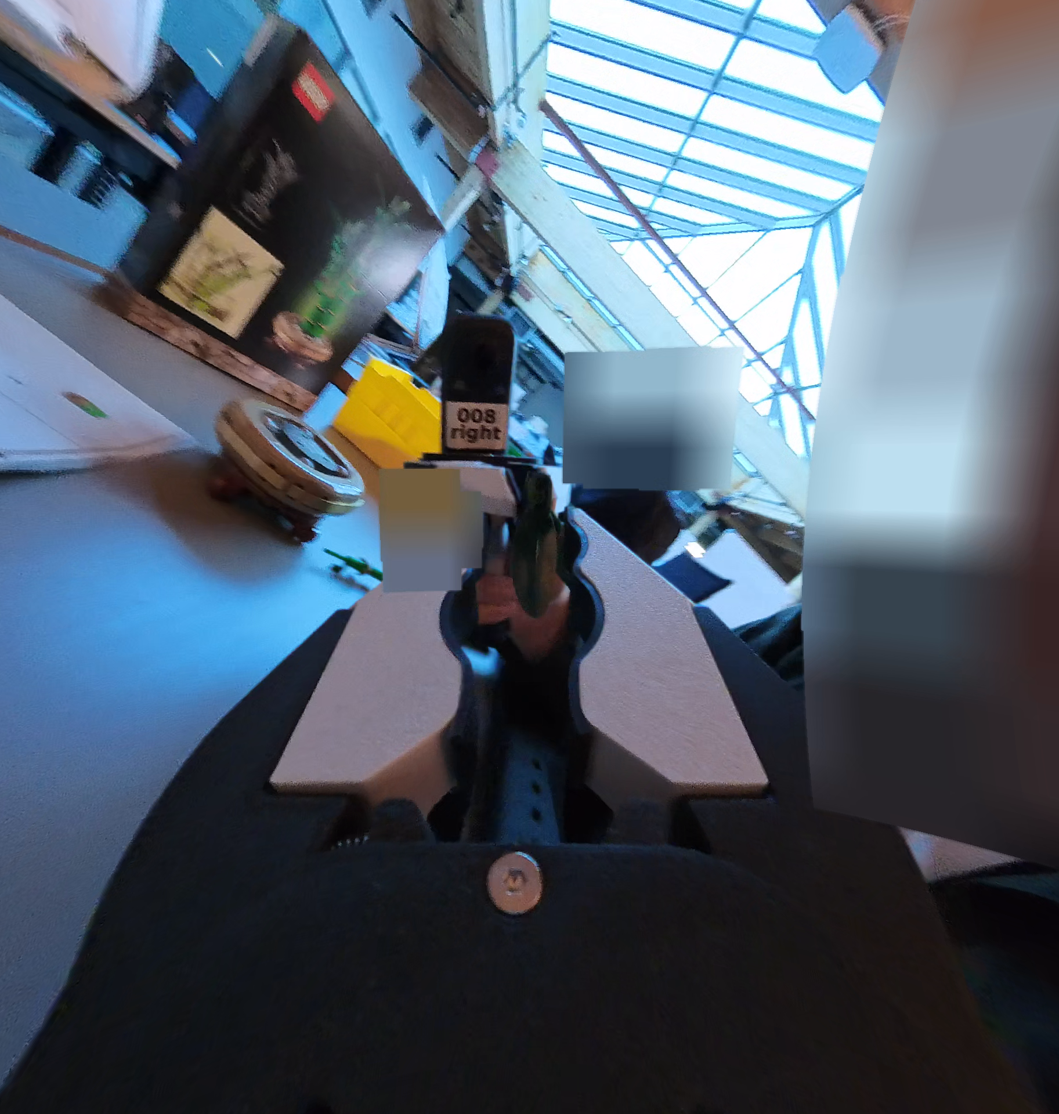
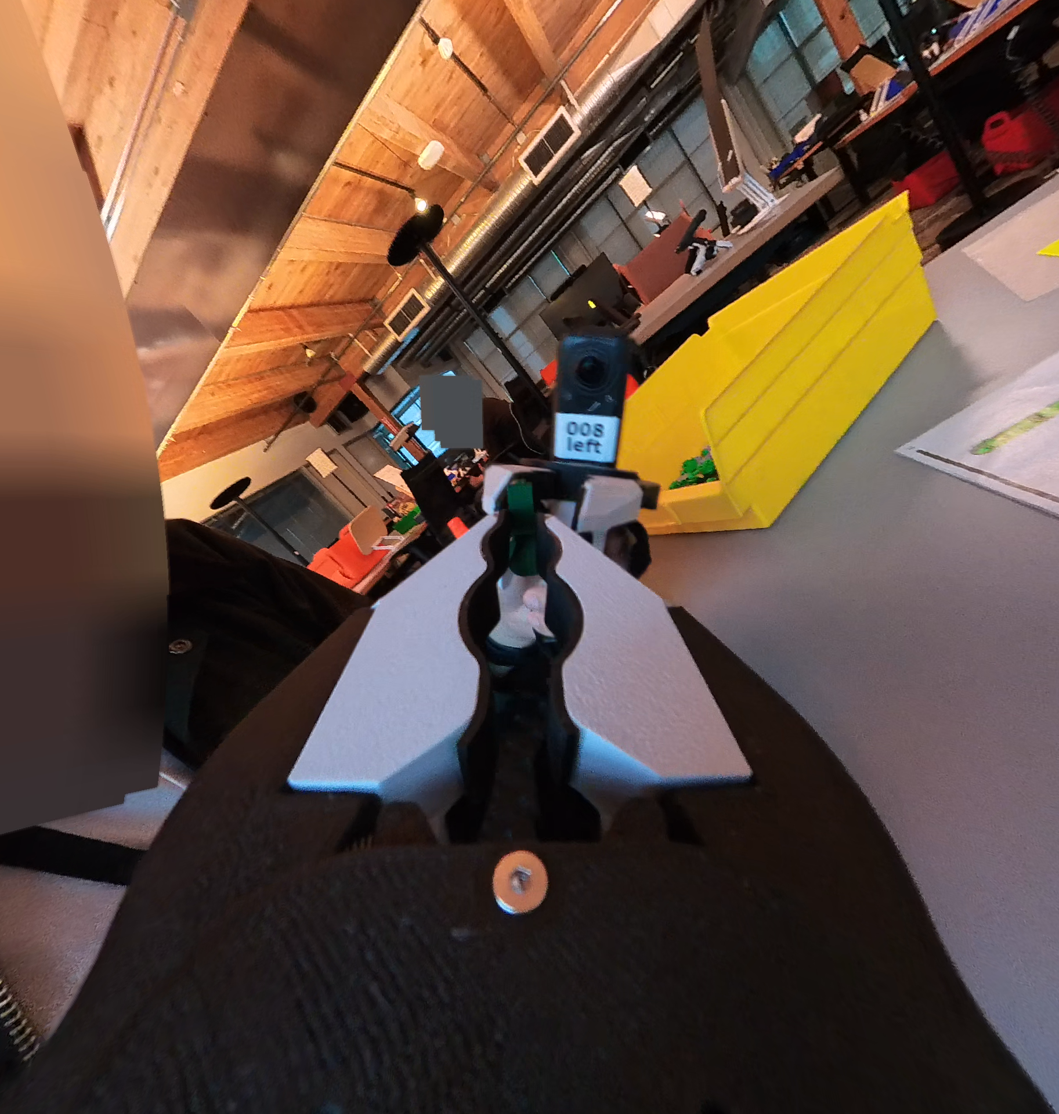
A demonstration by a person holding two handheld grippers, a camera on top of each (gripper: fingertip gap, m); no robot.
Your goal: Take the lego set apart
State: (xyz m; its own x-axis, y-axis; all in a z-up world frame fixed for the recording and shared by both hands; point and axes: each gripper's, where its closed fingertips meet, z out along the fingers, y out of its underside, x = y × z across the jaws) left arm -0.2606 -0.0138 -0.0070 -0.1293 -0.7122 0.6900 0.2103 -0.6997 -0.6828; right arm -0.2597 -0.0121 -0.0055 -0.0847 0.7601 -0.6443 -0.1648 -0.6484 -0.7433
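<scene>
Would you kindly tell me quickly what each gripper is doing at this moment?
Left gripper: shut on the green lego piece.
Right gripper: shut on the same green lego piece, from the opposite end.

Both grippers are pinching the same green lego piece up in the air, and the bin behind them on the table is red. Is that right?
Not quite: the bin is yellow, not red, as the right wrist view shows. The rest holds: the left gripper and right gripper face each other above the table, both shut on the green lego piece.
</scene>
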